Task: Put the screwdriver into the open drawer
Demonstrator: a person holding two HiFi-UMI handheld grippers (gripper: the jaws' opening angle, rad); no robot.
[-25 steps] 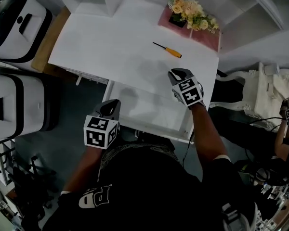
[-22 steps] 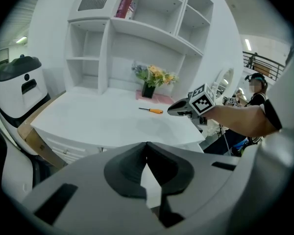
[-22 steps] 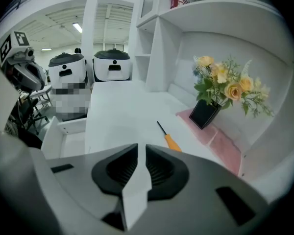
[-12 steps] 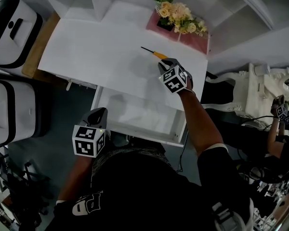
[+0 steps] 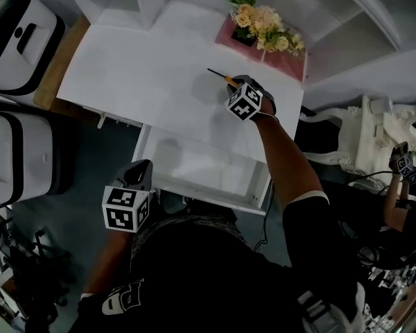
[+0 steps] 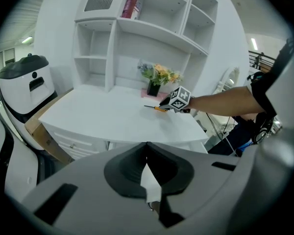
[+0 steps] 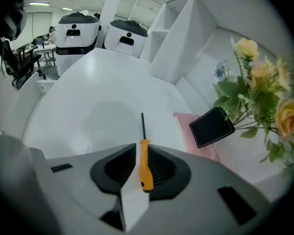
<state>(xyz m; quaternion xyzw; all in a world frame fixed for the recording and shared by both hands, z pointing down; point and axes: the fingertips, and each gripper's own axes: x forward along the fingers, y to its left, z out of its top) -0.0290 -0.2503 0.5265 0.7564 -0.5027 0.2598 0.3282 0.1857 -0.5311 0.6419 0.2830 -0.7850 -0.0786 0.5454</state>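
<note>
My right gripper straddles the orange handle of the screwdriver, which lies flat on the tabletop — its jaws have just been opening and aren't pressing yet. I should centre on mid-handle and close firmly, so it won't pivot on the way to the drawer. My left gripper hangs closed and empty

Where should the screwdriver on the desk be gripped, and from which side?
Grip the screwdriver by its orange handle, from above, with the jaws across it. It lies flat, and its shaft is too thin to hold well. The right gripper, whose jaws have just been opening, straddles that handle.
</note>
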